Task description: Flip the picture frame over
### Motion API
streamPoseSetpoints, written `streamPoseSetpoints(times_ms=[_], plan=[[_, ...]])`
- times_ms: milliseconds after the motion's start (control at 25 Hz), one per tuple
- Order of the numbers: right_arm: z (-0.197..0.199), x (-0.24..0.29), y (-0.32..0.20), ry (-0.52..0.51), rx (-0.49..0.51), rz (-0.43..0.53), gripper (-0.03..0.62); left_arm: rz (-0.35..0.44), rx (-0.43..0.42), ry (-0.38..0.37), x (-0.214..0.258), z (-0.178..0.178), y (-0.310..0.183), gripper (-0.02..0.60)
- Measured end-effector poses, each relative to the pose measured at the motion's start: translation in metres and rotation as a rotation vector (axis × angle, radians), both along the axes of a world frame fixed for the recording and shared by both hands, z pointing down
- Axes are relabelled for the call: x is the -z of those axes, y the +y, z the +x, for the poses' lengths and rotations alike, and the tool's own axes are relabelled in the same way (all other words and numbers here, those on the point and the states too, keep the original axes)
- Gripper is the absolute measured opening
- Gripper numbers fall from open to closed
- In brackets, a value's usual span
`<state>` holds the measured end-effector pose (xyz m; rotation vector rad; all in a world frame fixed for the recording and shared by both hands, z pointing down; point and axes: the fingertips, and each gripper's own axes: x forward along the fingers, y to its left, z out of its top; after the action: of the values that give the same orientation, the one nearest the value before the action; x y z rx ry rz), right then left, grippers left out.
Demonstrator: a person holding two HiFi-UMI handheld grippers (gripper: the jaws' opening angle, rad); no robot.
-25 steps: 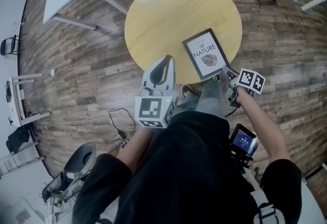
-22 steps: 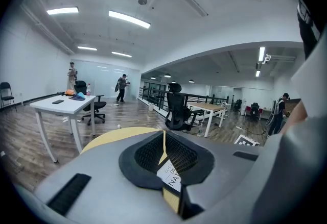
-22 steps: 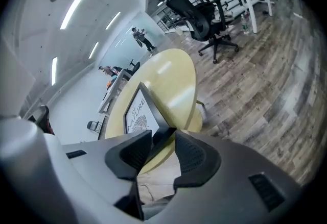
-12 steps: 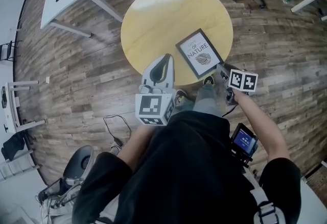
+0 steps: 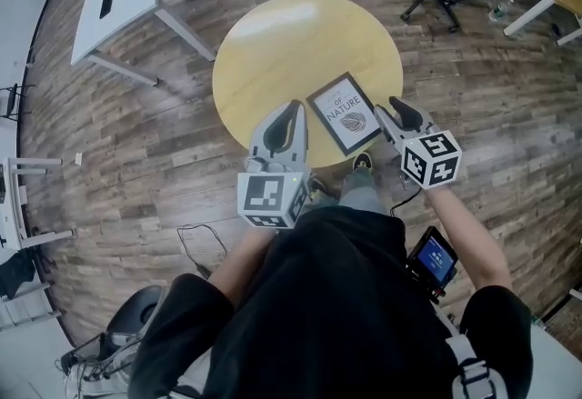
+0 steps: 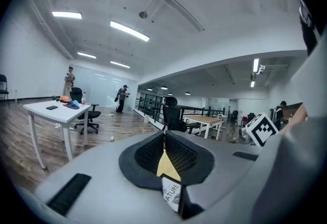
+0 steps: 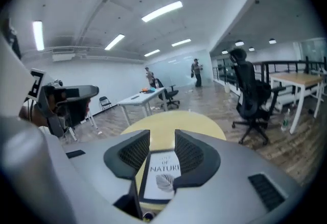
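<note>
Picture frame [image 5: 344,113] flat, print up, mid-picture on bench [image 5: 273,52]
Right hand-held gripper [image 5: 398,108] jaws just opened, nothing btwn, prob. to leave it free; left hand-held gripper [image 5: 292,108] clenched empty, idle.

table [image 5: 291,52] smooth pale wood, slight sheen; floor [image 5: 155,143] dark wood planks; picture frame [image 5: 344,113] matt black.

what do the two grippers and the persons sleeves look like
The left gripper and right gripper have light grey moulded shells tapering to two jaws lined with black ribbed pads. Each carries a white cube printed with black square markers. The person wears a black short-sleeved top.
</note>
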<state>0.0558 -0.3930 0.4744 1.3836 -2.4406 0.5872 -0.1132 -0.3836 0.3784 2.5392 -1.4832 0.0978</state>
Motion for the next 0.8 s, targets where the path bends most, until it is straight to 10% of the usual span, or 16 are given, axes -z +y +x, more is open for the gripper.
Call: streamPoseSetpoints(times_ms=[400, 800], plan=[[-0.047, 0.173, -0.001, -0.025, 0.087, 0.474, 0.104, 0.095, -0.006, 0.046, 0.051, 0.0, -0.003, 0.029], [-0.061, 0.16, 0.011, 0.057, 0.147, 0.464, 0.018, 0.079, -0.016, 0.039, 0.046, 0.007, -0.001, 0.029]])
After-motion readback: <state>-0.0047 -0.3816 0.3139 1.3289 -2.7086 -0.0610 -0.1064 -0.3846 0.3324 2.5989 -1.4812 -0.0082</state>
